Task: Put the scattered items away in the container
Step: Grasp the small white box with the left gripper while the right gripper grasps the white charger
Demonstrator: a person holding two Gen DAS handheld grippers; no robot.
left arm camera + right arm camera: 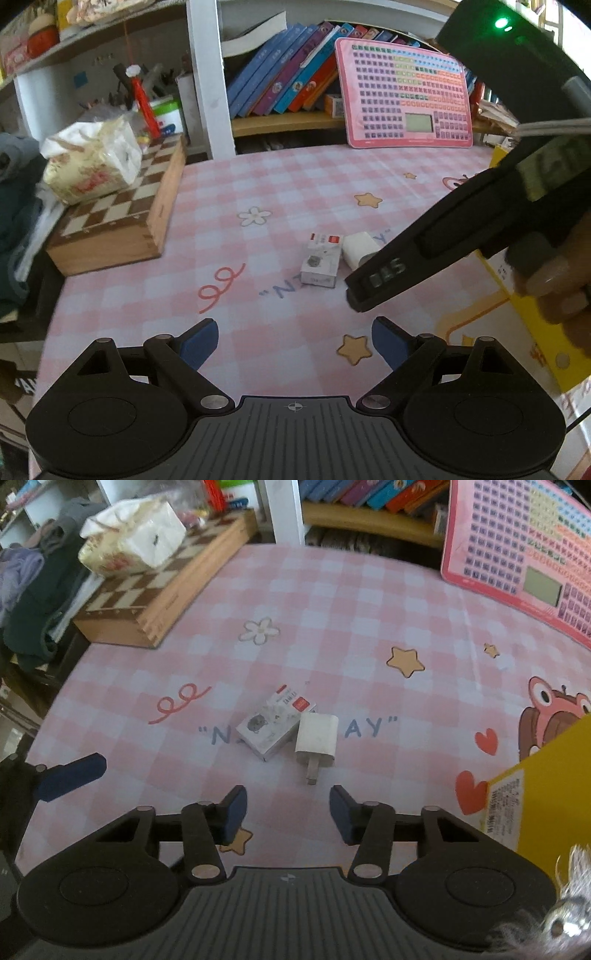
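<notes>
Across both wrist views spreads a pink-and-white checked tablecloth point(332, 602) printed with stars, a flower and a cartoon frog. At about ten o'clock on it lies a wooden chessboard box point(162, 587) with a crumpled tissue pack point(133, 542) resting on top. At one to two o'clock a pink keyboard learning pad point(406, 96) leans against a shelf of slanted children's books point(288, 74). At four o'clock in the right wrist view the corner of a yellow container point(554, 775) with a printed label reaches into the picture.

Near the middle of the cloth, a small white card box with a red patch point(275, 720) and a white USB charger plug point(317, 740) lie touching side by side, the plug's prongs pointing toward six o'clock.

Just below the plug, the right gripper point(288, 812) hangs with its blue pads partly apart and nothing between them. At six o'clock in its own view, the left gripper point(293, 339) stands wide apart and bare. A hand point(561, 280) at three o'clock grips the right tool.
</notes>
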